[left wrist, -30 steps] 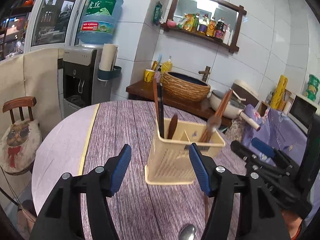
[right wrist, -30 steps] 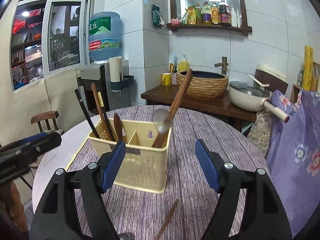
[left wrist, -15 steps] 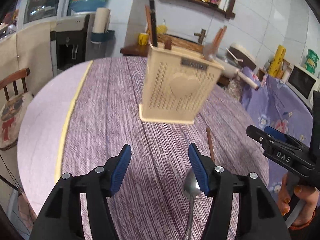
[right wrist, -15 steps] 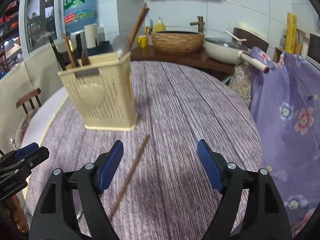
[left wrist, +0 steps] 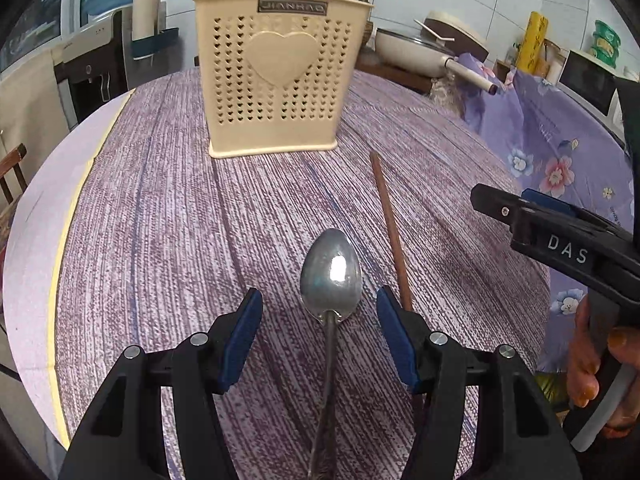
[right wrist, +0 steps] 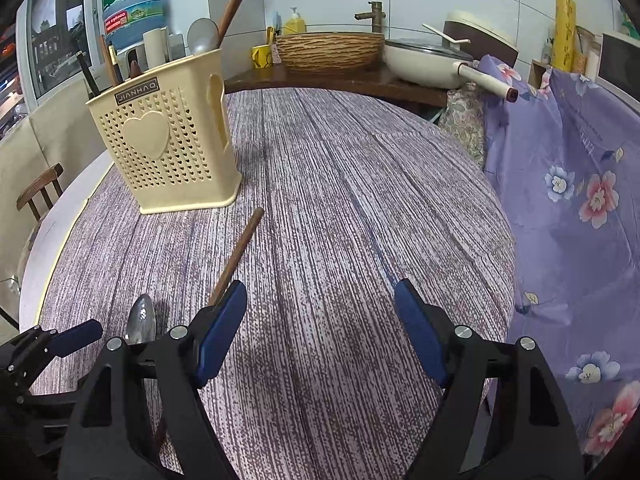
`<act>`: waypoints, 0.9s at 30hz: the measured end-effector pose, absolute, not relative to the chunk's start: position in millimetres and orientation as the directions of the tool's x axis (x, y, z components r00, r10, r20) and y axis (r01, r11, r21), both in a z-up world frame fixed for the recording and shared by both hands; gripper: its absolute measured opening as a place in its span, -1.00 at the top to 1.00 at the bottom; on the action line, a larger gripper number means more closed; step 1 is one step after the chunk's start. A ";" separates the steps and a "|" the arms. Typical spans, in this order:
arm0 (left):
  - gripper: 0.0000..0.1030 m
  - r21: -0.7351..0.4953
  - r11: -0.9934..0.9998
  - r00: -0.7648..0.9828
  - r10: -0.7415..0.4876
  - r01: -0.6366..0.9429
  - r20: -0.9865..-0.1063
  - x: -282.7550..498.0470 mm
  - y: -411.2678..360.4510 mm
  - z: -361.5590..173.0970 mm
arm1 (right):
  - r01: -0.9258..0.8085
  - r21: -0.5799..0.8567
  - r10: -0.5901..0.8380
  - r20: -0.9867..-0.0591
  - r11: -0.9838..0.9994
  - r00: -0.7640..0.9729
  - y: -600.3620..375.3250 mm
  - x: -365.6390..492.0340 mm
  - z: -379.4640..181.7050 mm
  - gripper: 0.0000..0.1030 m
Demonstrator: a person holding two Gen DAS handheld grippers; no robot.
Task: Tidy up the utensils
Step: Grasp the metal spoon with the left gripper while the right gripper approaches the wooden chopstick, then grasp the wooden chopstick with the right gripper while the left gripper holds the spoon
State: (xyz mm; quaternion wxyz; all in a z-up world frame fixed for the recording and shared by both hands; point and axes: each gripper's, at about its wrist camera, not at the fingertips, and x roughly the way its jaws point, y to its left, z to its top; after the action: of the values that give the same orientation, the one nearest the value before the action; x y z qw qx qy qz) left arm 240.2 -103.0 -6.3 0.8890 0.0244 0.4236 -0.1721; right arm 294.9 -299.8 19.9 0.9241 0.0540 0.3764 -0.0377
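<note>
In the left wrist view, the left gripper (left wrist: 319, 336) points down at a round table covered with a purple-grey striped cloth (left wrist: 160, 240), its 2 blue-padded jaws spread apart. A shiny metal spoon (left wrist: 331, 276) lies flat on the cloth with its bowl just ahead of the pads and its handle running back between them; neither pad touches it. Just right of the spoon lies 1 long brown wooden chopstick (left wrist: 387, 216), partly hidden by the right-hand finger. Farther back stands a cream plastic utensil holder with heart-shaped holes (left wrist: 280, 76), already holding several utensils. The right gripper (left wrist: 560, 240), held by a hand (left wrist: 592, 360), shows at the right edge. In the right wrist view, the right gripper (right wrist: 320, 332) hangs over bare cloth with its jaws spread wide and nothing between them. The chopstick (right wrist: 240, 252) slants from near the holder (right wrist: 168, 144) toward the left-hand pad, and the spoon (right wrist: 140, 324) lies beside it to the left.
</note>
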 end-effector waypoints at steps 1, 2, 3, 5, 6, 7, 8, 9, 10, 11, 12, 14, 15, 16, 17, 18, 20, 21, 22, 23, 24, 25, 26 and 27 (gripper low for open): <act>-0.13 -0.089 0.942 0.584 -0.274 0.325 -0.765 240.4 -105.5 -8.1 | 0.112 0.074 -0.028 -0.701 0.991 0.713 -300.7 294.5 19.3 -0.48; -0.13 -0.080 0.943 0.582 -0.264 0.323 -0.769 241.4 -107.4 -10.1 | 0.113 0.077 -0.027 -0.702 0.991 0.712 -301.5 294.5 19.6 -0.48; -0.13 -0.078 0.944 0.575 -0.260 0.321 -0.776 243.2 -108.9 -12.6 | 0.115 0.079 -0.026 -0.703 0.990 0.711 -302.5 293.8 19.5 -0.48; -0.13 -0.062 0.947 0.583 -0.245 0.316 -0.775 244.5 -111.9 -14.1 | 0.118 0.083 -0.026 -0.703 0.990 0.711 -303.8 292.9 19.0 -0.48; -0.13 -0.054 0.947 0.583 -0.238 0.315 -0.777 244.9 -113.9 -14.6 | 0.118 0.082 -0.027 -0.704 0.990 0.710 -303.8 292.7 19.5 -0.48; -0.12 -0.048 0.949 0.586 -0.233 0.313 -0.776 246.1 -114.9 -14.7 | 0.119 0.080 -0.028 -0.704 0.990 0.710 -303.9 292.3 19.4 -0.48; -0.10 -0.046 0.950 0.588 -0.228 0.308 -0.776 247.3 -116.1 -14.5 | 0.120 0.080 -0.029 -0.705 0.990 0.709 -304.0 292.4 19.3 -0.48; -0.04 -0.042 0.952 0.590 -0.222 0.303 -0.776 248.8 -116.9 -14.1 | 0.119 0.079 -0.029 -0.707 0.990 0.707 -303.9 292.8 19.0 -0.48; 0.03 -0.038 0.953 0.592 -0.217 0.300 -0.776 249.5 -118.1 -13.7 | 0.117 0.079 -0.027 -0.709 0.990 0.705 -303.3 293.1 18.3 -0.48; 0.06 -0.034 0.954 0.593 -0.212 0.297 -0.777 250.9 -119.0 -13.6 | 0.117 0.078 -0.027 -0.709 0.990 0.704 -302.9 293.3 18.2 -0.48; 0.13 -0.032 0.956 0.594 -0.208 0.293 -0.777 252.9 -119.3 -13.4 | 0.117 0.075 -0.029 -0.712 0.990 0.702 -302.5 294.3 17.5 -0.48; 0.21 -0.035 0.957 0.592 -0.207 0.288 -0.779 255.9 -120.3 -12.8 | 0.116 0.072 -0.030 -0.718 0.991 0.695 -301.5 296.8 15.9 -0.48; 0.27 -0.034 0.957 0.592 -0.205 0.287 -0.780 257.3 -120.7 -12.7 | 0.114 0.070 -0.028 -0.722 0.991 0.691 -300.4 298.7 14.9 -0.48; 0.27 -0.035 0.958 0.591 -0.204 0.285 -0.780 258.9 -120.5 -12.7 | 0.111 0.070 -0.026 -0.726 0.991 0.687 -299.2 300.6 14.1 -0.48; 0.27 -0.036 0.958 0.592 -0.204 0.284 -0.780 260.5 -120.0 -12.8 | 0.107 0.069 -0.023 -0.730 0.992 0.683 -297.8 302.6 13.2 -0.48; 0.27 -0.033 0.959 0.593 -0.201 0.282 -0.780 262.4 -120.5 -12.9 | 0.100 0.067 -0.018 -0.737 0.993 0.676 -295.9 305.9 11.6 -0.48; 0.27 -0.035 0.963 0.595 -0.192 0.266 -0.780 266.9 -115.1 -12.7 | 0.088 0.064 -0.010 -0.749 0.994 0.663 -292.6 312.1 9.0 -0.48; 0.27 -0.039 0.966 0.595 -0.189 0.256 -0.781 268.9 -112.3 -12.6 | 0.082 0.065 -0.005 -0.754 0.995 0.656 -290.9 316.5 7.5 -0.48; 0.27 -0.044 0.969 0.595 -0.186 0.245 -0.782 271.3 -107.8 -12.5 | 0.079 0.068 0.000 -0.759 0.995 0.651 -289.4 320.5 6.7 -0.48; 0.27 -0.050 0.971 0.595 -0.182 0.232 -0.783 274.4 -102.2 -12.2 | 0.073 0.075 0.011 -0.767 0.994 0.641 -287.0 326.2 5.3 -0.48; 0.27 -0.050 0.974 0.596 -0.177 0.223 -0.783 276.3 -98.5 -12.2 | 0.069 0.081 0.019 -0.772 0.994 0.635 -284.9 328.9 4.3 -0.48; 0.27 -0.049 0.976 0.599 -0.168 0.210 -0.783 278.8 -93.9 -12.2 | 0.063 0.093 0.033 -0.779 0.994 0.626 -281.9 333.2 3.1 -0.48; 0.27 -0.049 0.979 0.601 -0.160 0.197 -0.783 281.1 -89.2 -12.1 | 0.055 0.107 0.051 -0.785 0.993 0.617 -278.2 338.7 2.2 -0.47; 0.27 -0.048 0.981 0.602 -0.153 0.186 -0.783 282.7 -85.4 -11.9 | 0.049 0.111 0.058 -0.788 0.993 0.613 -275.0 342.1 1.9 -0.47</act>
State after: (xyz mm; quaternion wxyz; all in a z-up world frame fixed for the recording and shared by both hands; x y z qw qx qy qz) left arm 282.7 -85.4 -11.9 0.8949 0.0194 0.4357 -0.0947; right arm 342.1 -275.0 1.9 0.8959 0.0606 0.4401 0.0023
